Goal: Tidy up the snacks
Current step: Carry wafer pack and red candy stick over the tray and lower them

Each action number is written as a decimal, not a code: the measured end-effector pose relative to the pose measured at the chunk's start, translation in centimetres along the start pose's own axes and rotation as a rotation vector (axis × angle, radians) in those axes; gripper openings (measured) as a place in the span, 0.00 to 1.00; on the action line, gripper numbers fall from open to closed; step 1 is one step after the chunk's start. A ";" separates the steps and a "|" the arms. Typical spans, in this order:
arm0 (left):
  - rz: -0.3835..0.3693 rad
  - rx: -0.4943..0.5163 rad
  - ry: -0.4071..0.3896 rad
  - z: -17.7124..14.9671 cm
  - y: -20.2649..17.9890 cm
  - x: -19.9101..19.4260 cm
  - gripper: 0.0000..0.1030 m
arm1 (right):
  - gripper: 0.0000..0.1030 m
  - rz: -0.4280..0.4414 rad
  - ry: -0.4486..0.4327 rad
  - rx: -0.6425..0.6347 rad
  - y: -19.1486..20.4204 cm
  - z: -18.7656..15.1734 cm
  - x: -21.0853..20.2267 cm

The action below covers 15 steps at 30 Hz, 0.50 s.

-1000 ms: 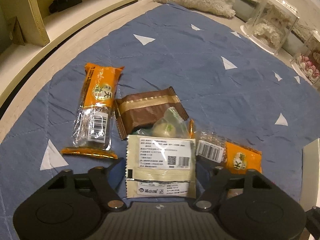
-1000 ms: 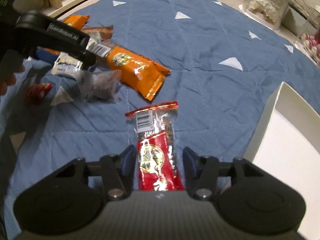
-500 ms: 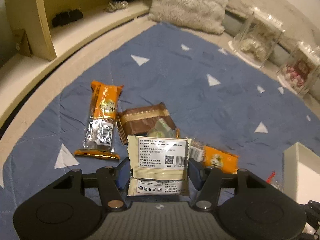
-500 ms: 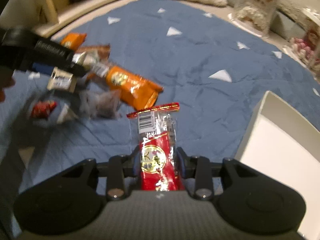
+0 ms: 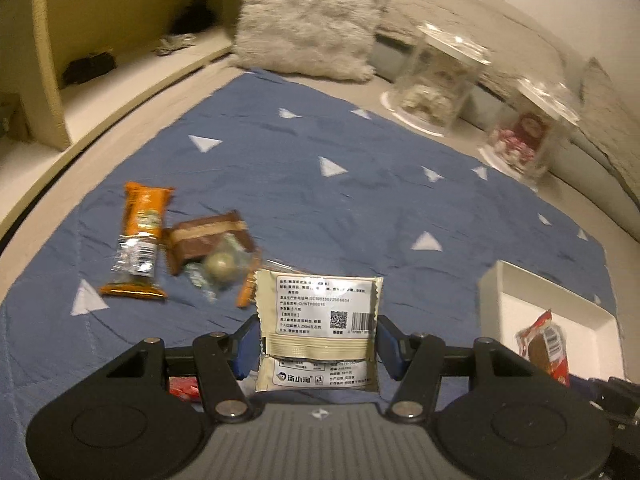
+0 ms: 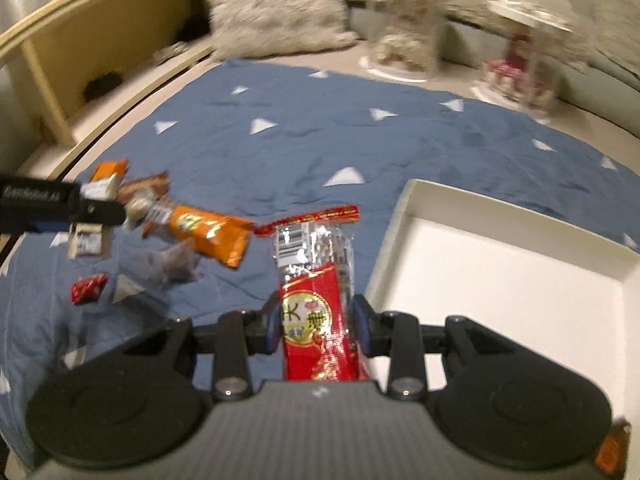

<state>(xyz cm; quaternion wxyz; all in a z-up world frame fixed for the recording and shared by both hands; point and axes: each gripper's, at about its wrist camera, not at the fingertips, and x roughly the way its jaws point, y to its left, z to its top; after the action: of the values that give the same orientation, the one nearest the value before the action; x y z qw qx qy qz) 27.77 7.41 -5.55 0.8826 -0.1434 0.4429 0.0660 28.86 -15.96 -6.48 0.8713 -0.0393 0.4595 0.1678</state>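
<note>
My left gripper [image 5: 318, 346] is shut on a beige snack packet [image 5: 318, 332] and holds it above the blue mat. My right gripper [image 6: 318, 334] is shut on a red snack bar [image 6: 316, 292], lifted beside the white tray [image 6: 404, 216]; the bar also shows at the right of the left wrist view [image 5: 546, 344], in front of the tray [image 5: 490, 292]. On the mat lie an orange bar [image 5: 140, 236], a brown packet [image 5: 204, 238], a clear-wrapped round sweet [image 5: 222, 268], another orange bar [image 6: 204, 232], a clear wrapper [image 6: 168, 264] and a small red candy [image 6: 88, 288].
A furry grey pillow [image 5: 308, 20] and two clear display cases [image 5: 436, 84] [image 5: 528, 132] stand beyond the mat's far edge. A wooden shelf unit [image 5: 48, 60] runs along the left. The left gripper's arm [image 6: 56, 204] reaches in at the left of the right wrist view.
Both grippers closed on their snacks and lifted them off the mat. The left one raised the beige packet, the right one raised the red bar toward the white tray.
</note>
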 end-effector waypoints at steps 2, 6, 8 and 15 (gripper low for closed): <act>-0.014 0.020 0.002 -0.2 -1.3 -0.1 0.59 | 0.40 -0.013 -0.010 0.031 -1.4 -0.4 -0.7; -0.052 0.057 0.012 -0.7 -4.1 0.1 0.59 | 0.40 -0.049 -0.018 0.057 -3.9 -1.0 -1.8; -0.073 0.073 0.018 -0.9 -5.5 0.3 0.59 | 0.40 -0.063 -0.022 0.072 -5.1 -1.4 -2.3; -0.134 0.128 0.053 -1.9 -10.8 1.6 0.59 | 0.40 -0.123 -0.022 0.133 -8.8 -2.5 -3.1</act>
<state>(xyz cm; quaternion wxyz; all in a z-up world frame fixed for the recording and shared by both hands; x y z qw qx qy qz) 29.87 -3.43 -5.84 0.8804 -0.1178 0.4587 -0.0253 28.20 -25.61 -6.19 0.8856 -0.0077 0.4569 0.0836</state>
